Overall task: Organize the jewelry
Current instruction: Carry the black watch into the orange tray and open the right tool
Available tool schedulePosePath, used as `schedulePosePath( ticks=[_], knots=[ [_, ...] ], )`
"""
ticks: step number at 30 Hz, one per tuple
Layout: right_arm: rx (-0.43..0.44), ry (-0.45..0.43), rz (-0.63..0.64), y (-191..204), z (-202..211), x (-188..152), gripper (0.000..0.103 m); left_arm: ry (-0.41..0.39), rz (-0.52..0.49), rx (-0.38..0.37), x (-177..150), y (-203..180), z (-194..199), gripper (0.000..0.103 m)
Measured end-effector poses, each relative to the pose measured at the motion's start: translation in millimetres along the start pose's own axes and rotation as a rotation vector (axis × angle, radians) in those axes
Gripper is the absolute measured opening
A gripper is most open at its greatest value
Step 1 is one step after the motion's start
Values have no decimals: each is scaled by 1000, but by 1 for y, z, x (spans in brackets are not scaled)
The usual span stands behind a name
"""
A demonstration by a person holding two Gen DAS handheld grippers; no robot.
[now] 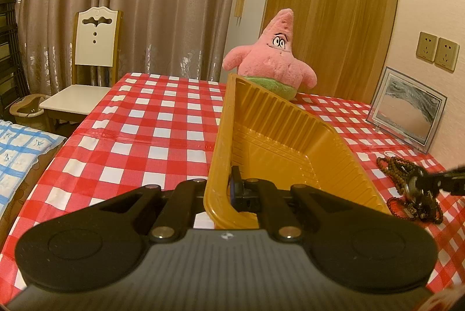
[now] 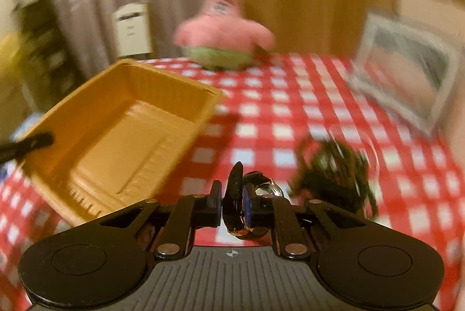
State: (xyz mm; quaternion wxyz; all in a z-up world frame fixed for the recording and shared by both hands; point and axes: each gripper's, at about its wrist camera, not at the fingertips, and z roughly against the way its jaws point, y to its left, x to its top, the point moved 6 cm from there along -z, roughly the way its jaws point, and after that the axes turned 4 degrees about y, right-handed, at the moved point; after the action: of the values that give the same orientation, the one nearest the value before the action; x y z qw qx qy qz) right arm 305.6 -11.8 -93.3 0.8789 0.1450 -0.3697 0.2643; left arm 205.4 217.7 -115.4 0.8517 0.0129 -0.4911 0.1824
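The left tool (image 1: 232, 194) is clamped on the near rim of the yellow tray (image 1: 279, 136), holding it tilted above the counter (image 1: 139, 119). The right tool (image 2: 232, 203) grips a black wristwatch (image 2: 255, 189) by its strap, just right of the tray. A dark bead pile (image 1: 407, 183) lies on the counter at right. A pink plush (image 1: 273, 55) sits at the far edge.
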Motion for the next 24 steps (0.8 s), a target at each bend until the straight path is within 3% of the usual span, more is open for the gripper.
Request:
schedulePosePath(
  ticks=[6,12,18,24],
  knots=[
    [120,-64,241,63,0,9,15,0,2,0,0,0,0,5],
    [200,-26,426,110,-35,-5,14,-1,0,0,0,0,-1,5],
    [204,42,488,117,-69,-19,15,-1,-5,-2,0,0,-2,5],
    [253,99,372,108,-73,-12,18,2,0,4,0,1,-3,5]
  ],
)
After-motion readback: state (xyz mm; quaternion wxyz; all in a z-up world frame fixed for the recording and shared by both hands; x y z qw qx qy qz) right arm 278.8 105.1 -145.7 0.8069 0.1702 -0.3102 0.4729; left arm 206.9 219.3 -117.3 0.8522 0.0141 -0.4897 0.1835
